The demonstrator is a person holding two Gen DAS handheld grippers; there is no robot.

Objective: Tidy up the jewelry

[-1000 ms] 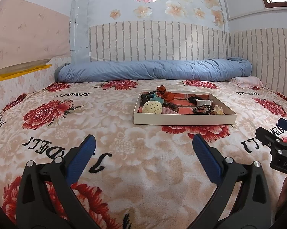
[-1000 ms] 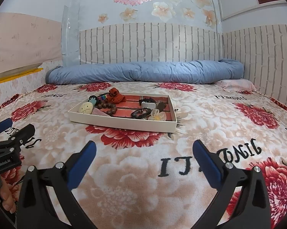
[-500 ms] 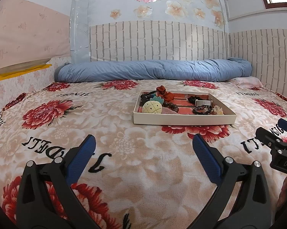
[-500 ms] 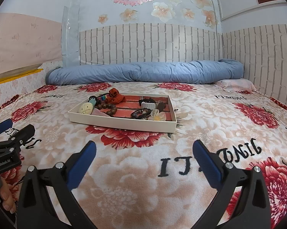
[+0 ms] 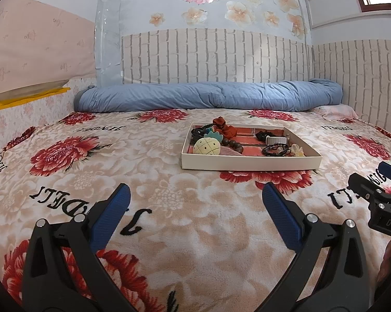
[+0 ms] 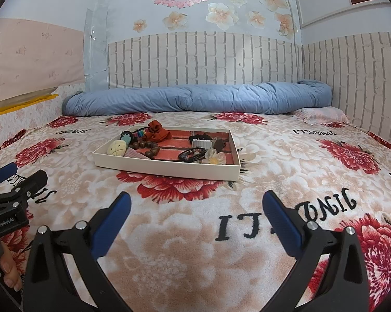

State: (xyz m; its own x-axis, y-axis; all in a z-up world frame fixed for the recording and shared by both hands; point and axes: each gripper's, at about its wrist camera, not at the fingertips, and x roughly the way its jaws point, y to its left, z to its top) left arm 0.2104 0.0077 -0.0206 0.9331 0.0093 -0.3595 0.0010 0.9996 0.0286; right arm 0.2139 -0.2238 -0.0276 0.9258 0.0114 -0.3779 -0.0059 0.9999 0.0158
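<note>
Hovering low over the flowered blanket (image 5: pixel 148 153), the left gripper (image 5: pixel 195 202) has its blue-padded fingers spread wide with nothing between them, and the right gripper (image 6: pixel 195 205) matches it, wide apart and empty too. Ahead of both sits the shallow white tray (image 5: pixel 250 162) on the bed, well clear of either tool. Inside it, at the left end, a pineapple-shaped charm (image 5: pixel 207 146) lies beside a string of dark wooden beads (image 6: pixel 147 147), with a rust-red cloth pouch (image 6: pixel 157 134) just behind. Toward the right end, a black bracelet (image 5: pixel 276 150) rests next to a pale flower clip (image 6: pixel 213 157). A rolled blue quilt (image 5: pixel 208 98) lies along the brick-patterned wall behind. A hand (image 6: pixel 9 270) shows at the right camera's left edge.
</note>
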